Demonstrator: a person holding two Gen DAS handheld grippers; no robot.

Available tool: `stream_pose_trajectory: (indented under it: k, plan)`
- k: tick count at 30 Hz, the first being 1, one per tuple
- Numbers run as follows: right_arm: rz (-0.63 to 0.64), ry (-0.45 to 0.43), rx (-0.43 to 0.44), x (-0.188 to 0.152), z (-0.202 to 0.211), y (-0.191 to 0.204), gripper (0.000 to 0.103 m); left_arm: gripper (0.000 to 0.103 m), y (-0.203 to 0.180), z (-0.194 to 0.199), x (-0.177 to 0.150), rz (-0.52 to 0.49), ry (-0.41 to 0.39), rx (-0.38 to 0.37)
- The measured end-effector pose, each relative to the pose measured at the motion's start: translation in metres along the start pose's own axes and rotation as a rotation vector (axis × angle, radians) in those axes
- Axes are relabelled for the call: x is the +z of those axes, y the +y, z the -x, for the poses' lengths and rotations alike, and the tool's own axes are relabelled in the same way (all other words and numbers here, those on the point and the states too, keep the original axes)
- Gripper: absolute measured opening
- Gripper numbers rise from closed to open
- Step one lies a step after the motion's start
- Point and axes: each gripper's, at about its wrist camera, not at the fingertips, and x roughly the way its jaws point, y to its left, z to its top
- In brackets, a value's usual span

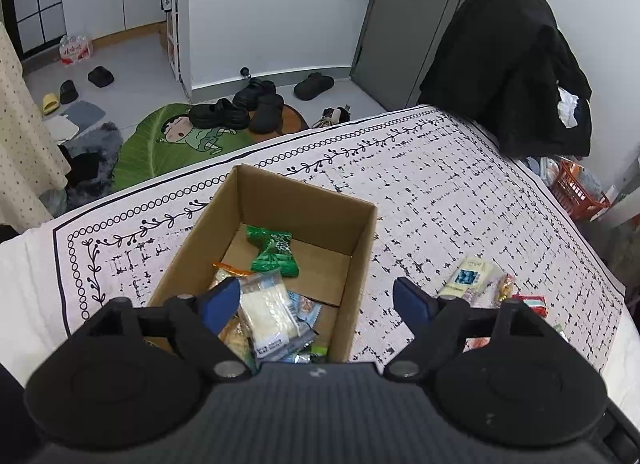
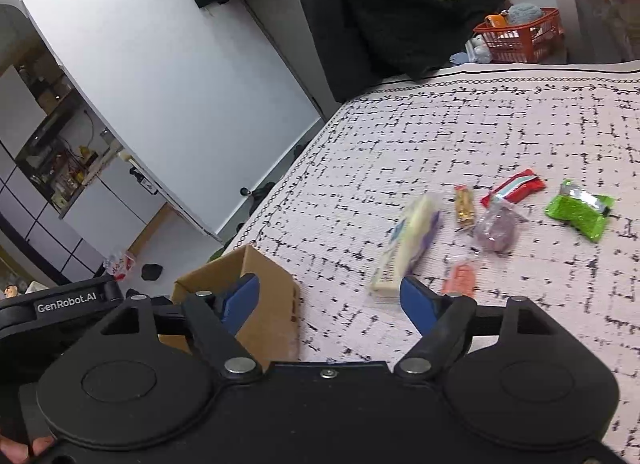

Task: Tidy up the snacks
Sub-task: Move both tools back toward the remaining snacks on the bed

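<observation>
Left wrist view
- Left gripper (image 1: 316, 300): spread wide above the near end of the box, nothing between the blue fingers (image 1: 222, 304).
- Cardboard box (image 1: 308, 199): one, open-topped, on the patterned cloth (image 1: 440, 167).
- Snacks inside: one green packet (image 1: 274, 250) toward the far end, one white clear-wrapped packet (image 1: 266, 310) on a heap at the near end; heap count hidden by the gripper.
- Snacks outside: one pale long packet (image 1: 470, 276) and one red packet (image 1: 530, 302) right of the box; others behind the right finger, number unclear.
- Surroundings: black shoes (image 1: 240, 107) on a green leaf mat (image 1: 160, 143), orange basket (image 1: 580, 191), black clothing (image 1: 516, 71) beyond the cloth.

Right wrist view
- Right gripper (image 2: 328, 300): wide apart, empty.
- Box (image 2: 272, 304): behind the left finger, partly covered.
- Loose snacks: six — pale long packet (image 2: 408, 244), small gold bar (image 2: 465, 205), red packet (image 2: 516, 187), purple pouch (image 2: 498, 229), lime packet (image 2: 580, 209), orange packet (image 2: 460, 280); all blurred.
</observation>
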Motion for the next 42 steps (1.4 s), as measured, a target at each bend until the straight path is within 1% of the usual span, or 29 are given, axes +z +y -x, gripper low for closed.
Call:
stream_pose_trajectory:
  k: [3, 4, 7, 9, 10, 11, 13, 15, 18, 23, 25, 29, 34, 37, 39, 41, 42]
  plan:
    - [0.000, 0.003, 0.001, 0.002, 0.005, -0.007, 0.079, 0.086, -0.009, 0.002, -0.006, -0.012, -0.002, -0.004]
    - [0.003, 0.005, 0.000, 0.002, 0.006, -0.010, 0.082, 0.088, -0.012, 0.003, -0.008, -0.018, -0.004, -0.002]
    - [0.010, 0.006, -0.016, 0.004, 0.010, -0.018, 0.084, 0.094, -0.020, 0.006, -0.014, -0.027, -0.014, -0.016]
    - [0.002, 0.007, -0.025, 0.005, 0.012, -0.026, 0.084, 0.102, -0.026, 0.007, -0.018, -0.030, -0.028, -0.024]
    - [-0.002, 0.007, -0.026, 0.006, 0.013, -0.030, 0.085, 0.103, -0.028, 0.008, -0.019, -0.030, -0.033, -0.028]
    - [-0.005, 0.007, -0.027, 0.007, 0.014, -0.034, 0.085, 0.103, -0.031, 0.008, -0.021, -0.030, -0.036, -0.034]
    - [-0.015, 0.004, -0.037, 0.009, 0.016, -0.041, 0.090, 0.103, -0.035, 0.007, -0.024, -0.029, -0.031, -0.051]
    - [-0.024, -0.007, -0.058, 0.012, 0.018, -0.049, 0.092, 0.103, -0.039, 0.005, -0.027, -0.025, -0.019, -0.080]
    - [-0.016, -0.028, -0.083, 0.016, 0.022, -0.058, 0.098, 0.103, -0.044, 0.004, -0.032, -0.004, -0.034, -0.122]
    - [-0.041, -0.044, -0.129, 0.021, 0.026, -0.076, 0.099, 0.103, -0.060, 0.002, -0.039, -0.025, -0.048, -0.154]
    - [-0.056, -0.052, -0.150, 0.022, 0.027, -0.083, 0.099, 0.103, -0.067, 0.001, -0.041, -0.041, -0.047, -0.154]
    - [-0.072, -0.054, -0.180, 0.023, 0.026, -0.093, 0.099, 0.103, -0.081, -0.006, -0.044, -0.086, -0.014, -0.181]
    - [-0.106, -0.067, -0.197, 0.024, 0.028, -0.105, 0.099, 0.103, -0.088, -0.015, -0.047, -0.096, 0.002, -0.181]
    - [-0.134, -0.065, -0.188, 0.025, 0.029, -0.116, 0.099, 0.103, -0.090, -0.020, -0.050, -0.111, -0.005, -0.191]
    - [-0.150, -0.060, -0.209, 0.024, 0.027, -0.121, 0.098, 0.103, -0.090, -0.022, -0.053, -0.111, -0.021, -0.191]
    - [-0.159, -0.057, -0.220, 0.023, 0.025, -0.125, 0.098, 0.102, -0.089, -0.027, -0.055, -0.110, -0.020, -0.193]
    - [-0.162, -0.053, -0.218, 0.023, 0.023, -0.126, 0.096, 0.102, -0.090, -0.030, -0.056, -0.113, -0.016, -0.200]
